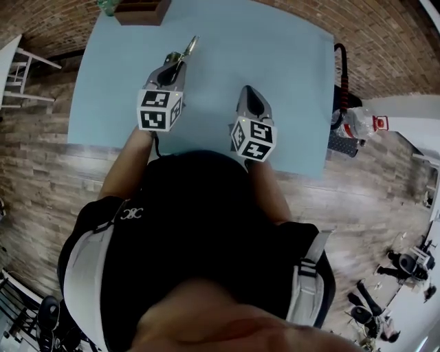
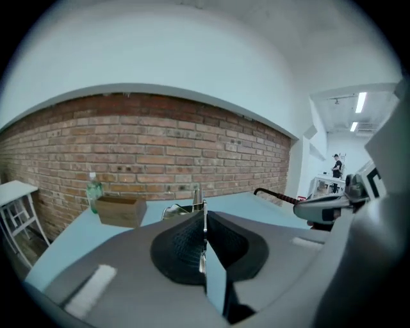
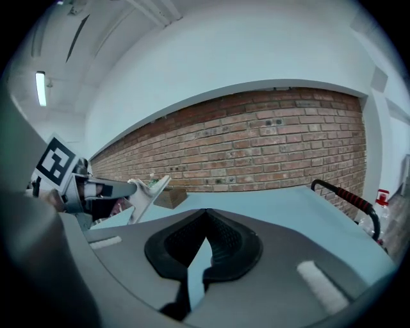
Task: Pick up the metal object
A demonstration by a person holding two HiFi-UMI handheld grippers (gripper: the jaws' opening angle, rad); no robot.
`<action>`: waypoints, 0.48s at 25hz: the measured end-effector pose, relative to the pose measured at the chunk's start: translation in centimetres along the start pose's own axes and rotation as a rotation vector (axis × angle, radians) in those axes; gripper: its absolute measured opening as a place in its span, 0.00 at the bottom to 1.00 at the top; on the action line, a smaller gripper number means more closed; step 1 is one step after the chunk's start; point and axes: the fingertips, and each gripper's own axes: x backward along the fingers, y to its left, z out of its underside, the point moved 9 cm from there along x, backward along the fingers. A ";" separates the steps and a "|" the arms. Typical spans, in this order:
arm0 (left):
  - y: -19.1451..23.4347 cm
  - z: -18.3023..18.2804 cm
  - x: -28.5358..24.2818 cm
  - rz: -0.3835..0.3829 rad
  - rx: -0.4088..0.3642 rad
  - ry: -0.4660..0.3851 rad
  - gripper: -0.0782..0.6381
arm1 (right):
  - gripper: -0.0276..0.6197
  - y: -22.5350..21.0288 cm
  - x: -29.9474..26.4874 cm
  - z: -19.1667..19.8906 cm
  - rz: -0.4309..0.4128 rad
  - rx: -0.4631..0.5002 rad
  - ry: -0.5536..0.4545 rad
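metal object [image 2: 198, 193] half hidden, wooden box [image 1: 141, 12] cropped

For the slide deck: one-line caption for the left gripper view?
Left gripper jaws shut on a thin metal object above the blue table; wooden box and green bottle behind.

Pale blue table [image 1: 275, 82], wooden box [image 2: 120, 210], green bottle [image 2: 94, 192] atop

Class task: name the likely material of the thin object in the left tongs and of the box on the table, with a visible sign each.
The thin object seems metal: shiny, silvery glints. The box seems wooden: matt brown, flat boards.
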 end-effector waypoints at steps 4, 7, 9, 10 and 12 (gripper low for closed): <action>-0.4 -2.4 2.2 -0.024 -0.012 -0.113 0.11 | 0.06 0.0 0.0 -0.4 -0.032 -0.027 -0.029; -0.6 -3.4 3.2 -0.027 -0.005 -0.154 0.11 | 0.06 0.4 0.2 -0.7 -0.101 -0.038 -0.052; -0.7 -3.3 3.6 -0.024 0.004 -0.155 0.11 | 0.06 0.6 0.5 -0.8 -0.111 -0.035 -0.064; -0.8 -3.1 3.7 -0.023 0.014 -0.150 0.11 | 0.06 0.8 0.7 -0.8 -0.106 -0.027 -0.070; -0.8 -2.7 3.7 -0.030 0.031 -0.137 0.11 | 0.06 1.0 1.0 -0.8 -0.091 -0.006 -0.078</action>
